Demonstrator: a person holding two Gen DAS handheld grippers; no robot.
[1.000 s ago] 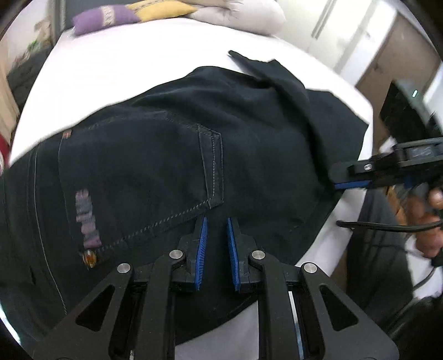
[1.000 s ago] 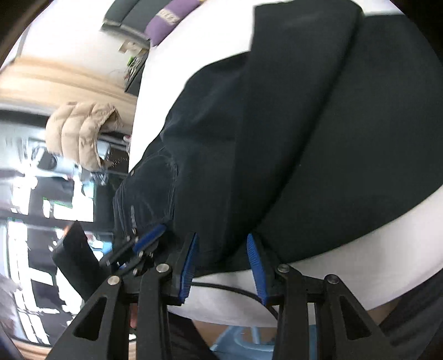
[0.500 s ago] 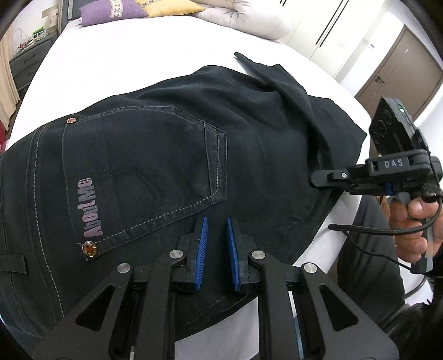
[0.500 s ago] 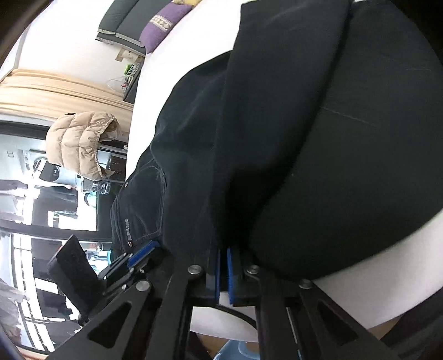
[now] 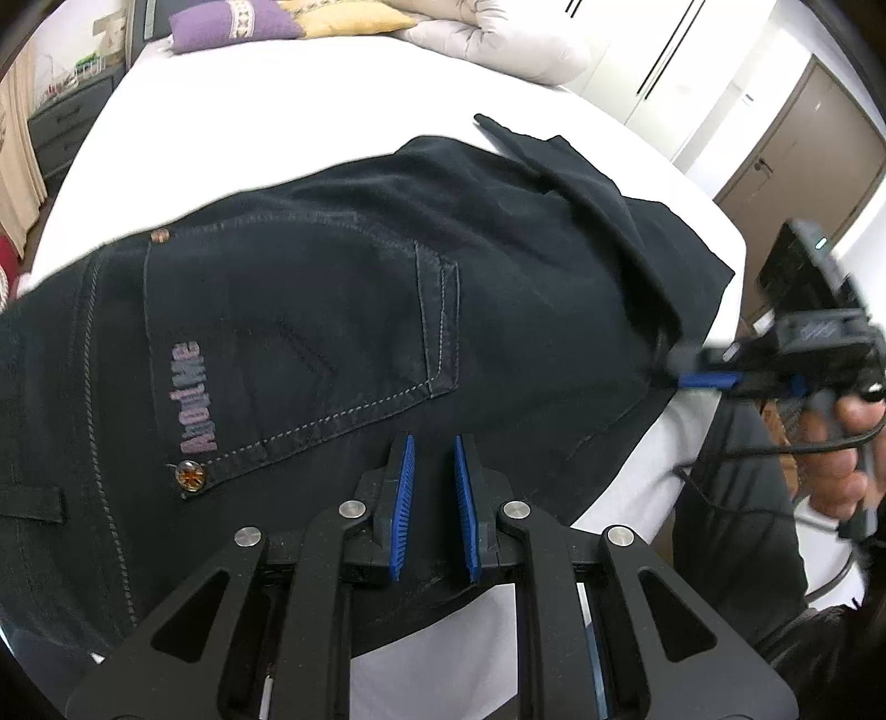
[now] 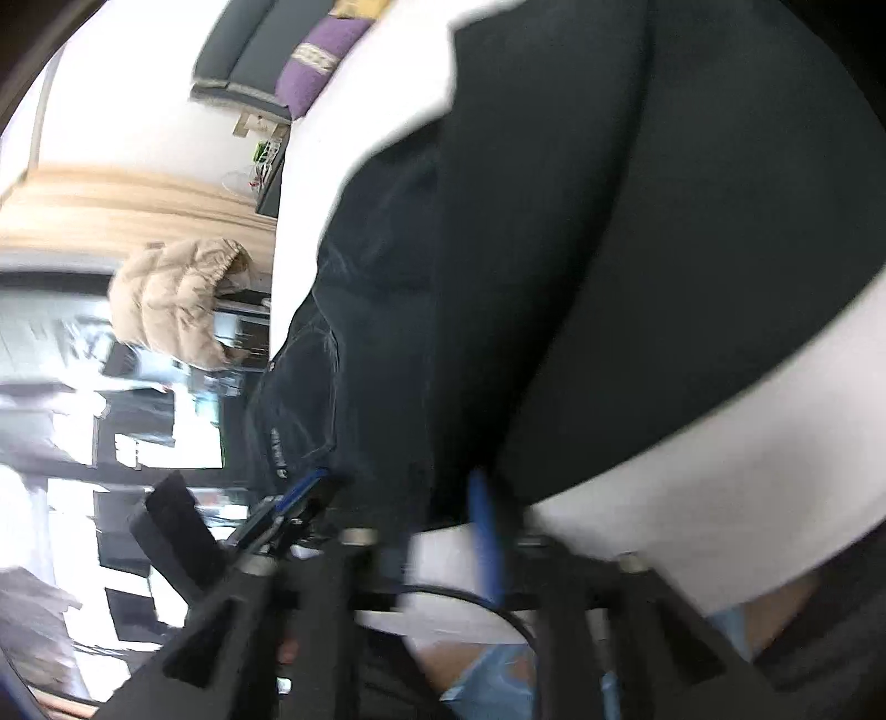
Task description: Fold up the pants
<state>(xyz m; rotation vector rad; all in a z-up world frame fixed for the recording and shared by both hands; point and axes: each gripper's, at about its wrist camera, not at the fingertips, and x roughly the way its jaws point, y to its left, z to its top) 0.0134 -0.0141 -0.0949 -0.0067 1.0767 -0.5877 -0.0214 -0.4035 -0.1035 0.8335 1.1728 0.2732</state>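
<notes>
A white bed [image 5: 288, 138] carries the black pants [image 5: 343, 310], which reach its near edge. The left gripper [image 5: 432, 498] pinches their near hem, pads narrowly apart. The blurred right gripper [image 6: 443, 531], seemingly at the hem, is opening, its pads off the cloth.

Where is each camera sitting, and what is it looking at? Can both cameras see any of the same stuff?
Left wrist view: sits on the left gripper, looking down its fingers at the black pants on the white bed; the person's hand and the right gripper show at right.
Right wrist view: sits on the right gripper, blurred, its fingers opening at the pants' near edge; the left gripper shows lower left.
Shared: pants, bed, purple pillow.
</notes>
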